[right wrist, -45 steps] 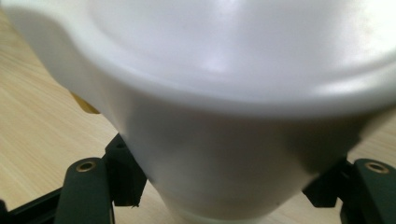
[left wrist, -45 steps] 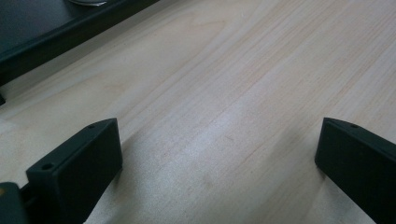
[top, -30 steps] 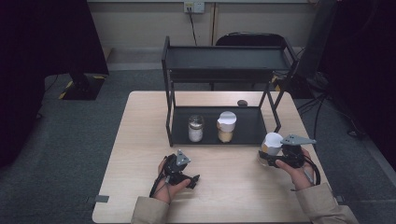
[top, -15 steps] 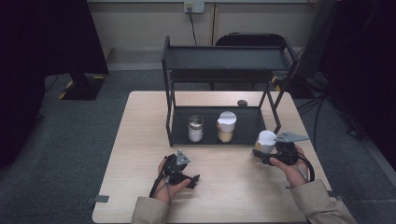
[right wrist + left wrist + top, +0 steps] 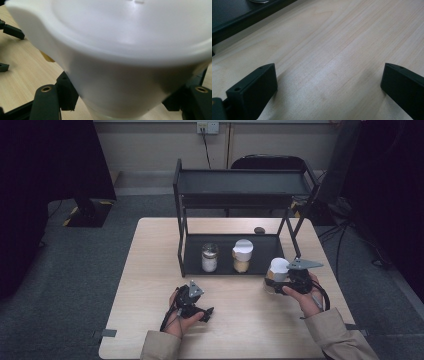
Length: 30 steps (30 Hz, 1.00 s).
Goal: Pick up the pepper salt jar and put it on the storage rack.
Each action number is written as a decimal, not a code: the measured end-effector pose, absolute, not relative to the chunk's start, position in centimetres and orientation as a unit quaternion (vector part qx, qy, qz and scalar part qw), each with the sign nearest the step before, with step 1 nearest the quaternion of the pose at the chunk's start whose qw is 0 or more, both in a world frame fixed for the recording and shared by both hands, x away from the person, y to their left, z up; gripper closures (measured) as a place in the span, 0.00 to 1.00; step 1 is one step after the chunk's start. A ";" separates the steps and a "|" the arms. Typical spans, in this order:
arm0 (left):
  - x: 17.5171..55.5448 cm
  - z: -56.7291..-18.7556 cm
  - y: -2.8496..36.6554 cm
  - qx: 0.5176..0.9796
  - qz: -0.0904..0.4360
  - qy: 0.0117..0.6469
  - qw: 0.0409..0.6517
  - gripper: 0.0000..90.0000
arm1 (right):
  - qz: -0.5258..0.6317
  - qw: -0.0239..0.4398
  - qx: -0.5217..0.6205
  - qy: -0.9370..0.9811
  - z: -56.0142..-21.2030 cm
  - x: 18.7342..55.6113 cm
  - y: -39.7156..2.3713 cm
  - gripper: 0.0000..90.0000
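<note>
Two jars (image 5: 209,257) (image 5: 242,255) stand on a black rack's (image 5: 240,184) bottom shelf atop a wooden table (image 5: 150,270).

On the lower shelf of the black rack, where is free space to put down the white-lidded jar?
The lower shelf is bare left of the clear jar, and right of the tilted-lid jar toward the rack's right leg. Between those two jars it is tight. The right gripper holds the white-lidded jar just outside.

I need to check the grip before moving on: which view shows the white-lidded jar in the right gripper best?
The right gripper view: the white-lidded jar sits close up between the two black jaws, which press its sides. The high view shows it small, in the right gripper by the black rack. The left gripper view shows bare table.
</note>
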<state>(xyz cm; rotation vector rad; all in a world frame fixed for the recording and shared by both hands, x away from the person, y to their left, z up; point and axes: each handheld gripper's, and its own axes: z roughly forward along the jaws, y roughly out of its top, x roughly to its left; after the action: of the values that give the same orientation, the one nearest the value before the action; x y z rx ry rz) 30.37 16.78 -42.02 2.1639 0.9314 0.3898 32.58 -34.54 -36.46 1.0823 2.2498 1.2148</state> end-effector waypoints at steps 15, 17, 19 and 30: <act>30.4 -42.0 16.8 0.843 0.152 0.363 0.368 0.00 | 0.427 0.181 0.388 0.796 -36.1 33.8 -33.8 0.34; 30.4 -42.0 16.8 0.843 0.152 0.363 0.368 0.00 | 0.427 0.181 0.389 0.796 -36.1 33.9 -33.7 0.34; 30.4 -42.0 16.8 0.843 0.152 0.363 0.368 0.00 | 0.426 0.180 0.390 0.796 -36.1 34.1 -33.5 0.34; 30.4 -42.0 16.8 0.843 0.152 0.363 0.368 0.00 | 0.424 0.187 0.392 0.795 -35.9 34.8 -32.8 0.34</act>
<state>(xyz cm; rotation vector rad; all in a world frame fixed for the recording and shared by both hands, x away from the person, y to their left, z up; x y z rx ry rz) 30.37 16.79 -42.02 2.1641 0.9312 0.3897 34.83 -32.84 -35.90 1.1040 2.2371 1.1936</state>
